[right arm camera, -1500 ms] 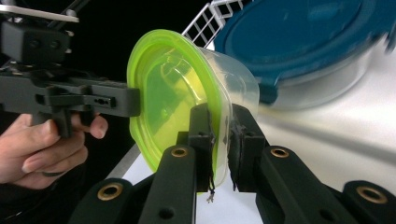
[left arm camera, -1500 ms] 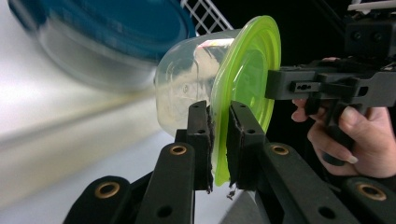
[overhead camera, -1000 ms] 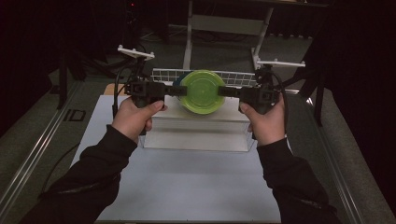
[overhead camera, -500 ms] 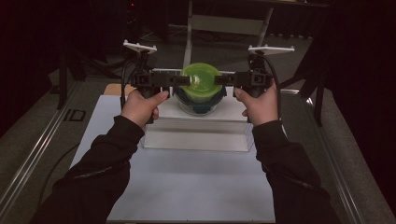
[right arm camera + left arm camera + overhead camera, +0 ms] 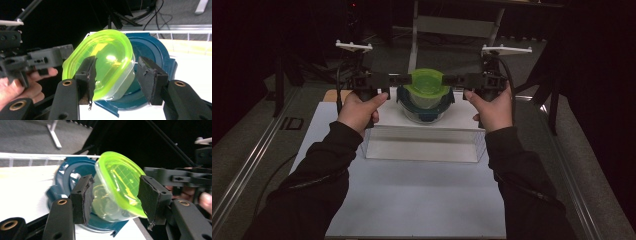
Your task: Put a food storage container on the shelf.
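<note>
We've got the green-lidded tub (image 5: 426, 90) sitting tilted in the blue bowl (image 5: 426, 107) at the table's far edge; left tool (image 5: 393, 80) and right tool (image 5: 451, 80) have just been opening, jaws half-wide, gripping nothing, so it could tip out.

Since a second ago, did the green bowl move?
Yes. The green bowl went up the picture, from above the clear box into the blue-rimmed bowl by the wire rack.

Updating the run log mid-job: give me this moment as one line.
left gripper: jaws just opening, off container | right gripper: jaws just opening, off container | green-lidded container: tilted inside blue-rimmed container
</note>
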`<state>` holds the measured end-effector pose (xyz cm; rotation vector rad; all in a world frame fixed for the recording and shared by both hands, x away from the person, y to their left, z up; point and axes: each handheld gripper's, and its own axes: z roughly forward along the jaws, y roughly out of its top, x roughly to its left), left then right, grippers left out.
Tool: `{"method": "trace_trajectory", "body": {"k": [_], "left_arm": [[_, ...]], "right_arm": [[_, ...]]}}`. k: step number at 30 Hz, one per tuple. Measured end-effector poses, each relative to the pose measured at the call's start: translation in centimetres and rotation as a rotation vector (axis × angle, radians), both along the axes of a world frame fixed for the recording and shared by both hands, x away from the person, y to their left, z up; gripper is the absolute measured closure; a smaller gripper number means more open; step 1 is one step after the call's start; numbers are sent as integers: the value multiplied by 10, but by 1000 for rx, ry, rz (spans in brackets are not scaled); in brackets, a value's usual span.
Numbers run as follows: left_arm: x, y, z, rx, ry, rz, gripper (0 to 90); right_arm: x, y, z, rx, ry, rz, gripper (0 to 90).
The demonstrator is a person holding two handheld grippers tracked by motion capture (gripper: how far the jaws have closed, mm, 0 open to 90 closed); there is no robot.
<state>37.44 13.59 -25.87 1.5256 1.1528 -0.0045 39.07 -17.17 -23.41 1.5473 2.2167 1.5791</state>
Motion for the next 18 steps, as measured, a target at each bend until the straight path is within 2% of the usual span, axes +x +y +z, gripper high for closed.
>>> {"method": "trace_trajectory", "body": {"k": [2, 3, 5, 8, 10, 14, 15, 18], "left_arm": [[-2, 2, 0, 5, -7, 4, 465], [-9, 7, -2, 11, -36, 12, 465], [-17, 11, -4, 17, -65, 16, 465], [-30, 15, -10, 19, -101, 10, 465], [-40, 17, -16, 38, -129, 13, 465], [-55, 18, -26, 59, -144, -1, 465], [-55, 18, -26, 59, -144, -1, 465], [-67, 19, -34, 38, -160, -31, 465]], "right_arm": [[-3, -1, 0, 1, -11, 1, 478], [-10, -4, 1, -8, -34, 3, 479], [-18, -7, 1, -7, -65, 4, 484], [-30, -11, -3, -2, -93, 20, 492], [-39, -12, -7, -7, -112, 27, 495], [-53, -9, -16, 1, -122, 62, 502], [-56, -8, -19, 3, -121, 73, 504], [-66, -4, -25, 7, -128, 102, 517]]}}
